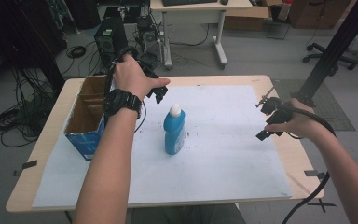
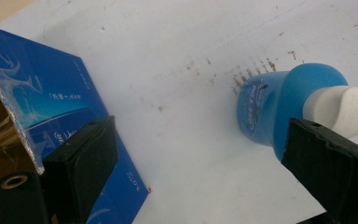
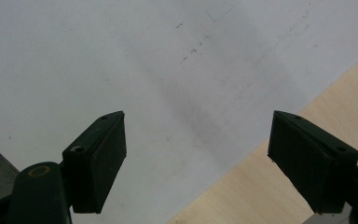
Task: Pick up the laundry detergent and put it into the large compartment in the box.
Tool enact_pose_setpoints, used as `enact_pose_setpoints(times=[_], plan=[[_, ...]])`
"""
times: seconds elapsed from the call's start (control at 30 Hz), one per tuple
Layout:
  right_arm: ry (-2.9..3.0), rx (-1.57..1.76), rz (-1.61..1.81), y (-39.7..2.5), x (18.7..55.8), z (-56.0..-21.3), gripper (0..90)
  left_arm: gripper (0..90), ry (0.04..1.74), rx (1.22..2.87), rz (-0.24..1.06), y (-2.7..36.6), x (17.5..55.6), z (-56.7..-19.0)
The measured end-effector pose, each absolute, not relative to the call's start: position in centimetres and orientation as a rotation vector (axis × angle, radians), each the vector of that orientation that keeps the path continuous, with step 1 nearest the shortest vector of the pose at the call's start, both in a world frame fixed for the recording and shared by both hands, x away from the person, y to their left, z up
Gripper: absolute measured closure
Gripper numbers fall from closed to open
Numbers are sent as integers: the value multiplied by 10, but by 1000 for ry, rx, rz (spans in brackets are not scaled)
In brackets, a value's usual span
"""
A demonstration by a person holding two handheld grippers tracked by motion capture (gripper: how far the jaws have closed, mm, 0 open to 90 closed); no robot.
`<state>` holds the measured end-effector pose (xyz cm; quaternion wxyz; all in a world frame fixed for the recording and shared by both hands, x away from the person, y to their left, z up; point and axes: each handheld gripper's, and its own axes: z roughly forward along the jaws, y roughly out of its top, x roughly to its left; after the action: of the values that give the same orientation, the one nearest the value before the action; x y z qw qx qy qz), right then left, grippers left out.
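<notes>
Lower the left gripper (image 1: 160, 94), jaws spread wide, squarely over the upright blue bottle (image 1: 174, 130), clear of the box (image 1: 85, 116) at left; keep the right gripper (image 1: 266, 122) spread and empty.

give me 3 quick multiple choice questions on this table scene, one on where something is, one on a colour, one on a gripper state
1. Where does the blue bottle stand relative to the open cardboard box?
A. inside it
B. on the white sheet, to the box's right in the high view
C. on the floor

2. What colour is the bottle's cap?
A. red
B. black
C. white

3. How are the jaws of the left gripper?
A. open, holding nothing
B. shut on the bottle
C. shut on the box

Answers:
1 B, since the bottle stands upright on the sheet, apart from the box.
2 C, since the left gripper view shows a white cap on the blue body.
3 A, since its jaws stand wide apart with bare sheet between them.
</notes>
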<state>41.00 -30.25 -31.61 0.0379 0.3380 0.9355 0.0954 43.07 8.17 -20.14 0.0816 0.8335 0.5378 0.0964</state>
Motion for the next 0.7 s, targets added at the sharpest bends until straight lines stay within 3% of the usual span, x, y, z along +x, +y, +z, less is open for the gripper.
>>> enact_pose_setpoints(times=[0.7], plan=[[2863,1029,301,-304,406,-312,194,101,1578,2497,265,57,425,-189]])
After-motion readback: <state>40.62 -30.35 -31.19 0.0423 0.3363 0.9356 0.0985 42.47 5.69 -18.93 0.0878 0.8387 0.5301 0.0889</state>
